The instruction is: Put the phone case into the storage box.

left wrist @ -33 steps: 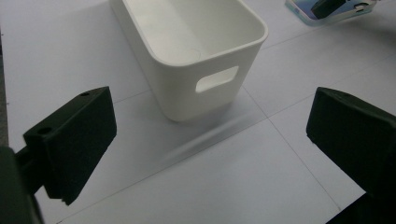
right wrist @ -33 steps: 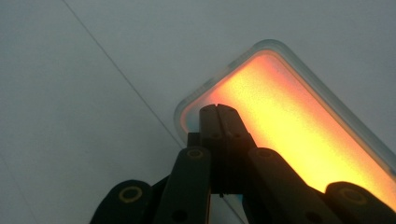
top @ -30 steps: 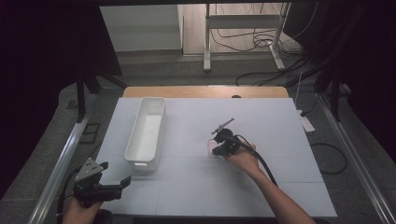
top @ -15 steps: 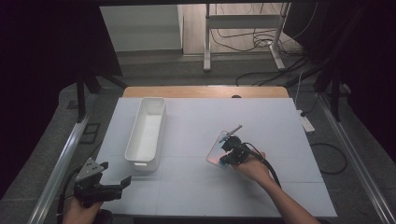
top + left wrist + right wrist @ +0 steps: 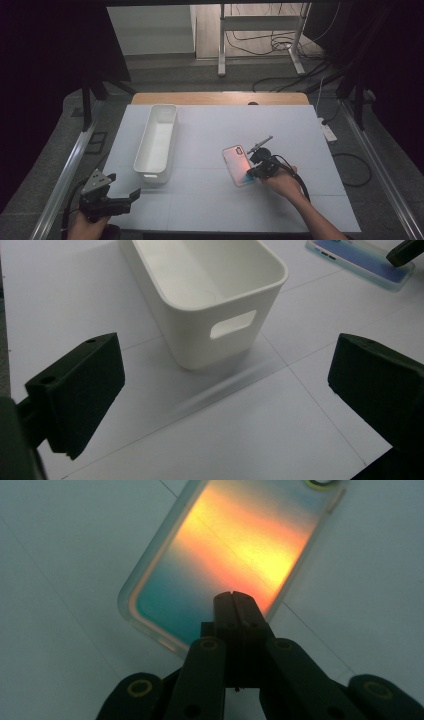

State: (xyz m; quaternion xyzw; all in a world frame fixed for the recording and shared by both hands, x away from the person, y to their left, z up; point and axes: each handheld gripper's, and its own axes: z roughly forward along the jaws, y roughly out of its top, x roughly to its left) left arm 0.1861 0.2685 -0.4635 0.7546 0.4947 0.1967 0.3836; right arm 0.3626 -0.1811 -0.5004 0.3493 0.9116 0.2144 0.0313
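Left gripper (image 5: 134,194), jaws spread, waits near the white bin (image 5: 156,142). Right of centre the phone case (image 5: 239,165) lies flat on the table (image 5: 200,210); right gripper (image 5: 234,599), jaws pressed together, presses its near edge, probably sliding it.

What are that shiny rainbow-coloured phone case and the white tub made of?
The phone case looks like soft, clear plastic or silicone around the edge, judging by its frosted, rounded rim, with a glossy iridescent back that shifts from orange to teal. The white tub looks like rigid moulded plastic with a smooth satin finish: even walls, rounded corners and a cut-out handle slot. Neither can be confirmed by look alone.
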